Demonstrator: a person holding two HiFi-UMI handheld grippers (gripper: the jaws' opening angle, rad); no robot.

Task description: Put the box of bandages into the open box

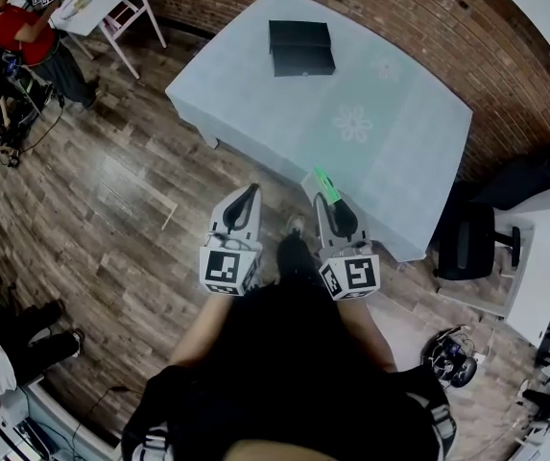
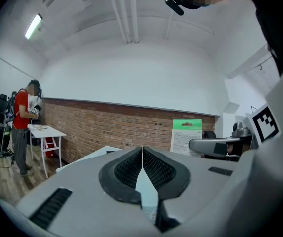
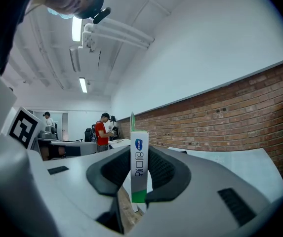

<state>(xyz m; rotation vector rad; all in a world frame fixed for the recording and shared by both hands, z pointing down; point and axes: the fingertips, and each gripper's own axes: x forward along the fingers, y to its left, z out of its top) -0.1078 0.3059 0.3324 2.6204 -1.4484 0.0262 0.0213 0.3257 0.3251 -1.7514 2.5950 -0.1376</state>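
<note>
Left gripper (image 2: 142, 157): jaws together, nothing between them; over the wooden floor (image 1: 111, 209), just short of the table (image 1: 399, 133).
Right gripper (image 3: 139, 168): jaws clamped on the box of bandages (image 3: 139, 162), which stands upright between the pads, its green band lowest.
Box of bandages, head view: juts past the right gripper's tips toward 12 o'clock, at the table's near edge.
Open box (image 1: 300, 47): black, on the table's far part, at 12 o'clock from both grippers, well apart from them.
Bystander (image 1: 25, 29): red top, at 10 o'clock.

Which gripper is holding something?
The right gripper: its jaws are clamped on the green-and-white bandage box. The left gripper has its jaws closed together with nothing between them.
</note>
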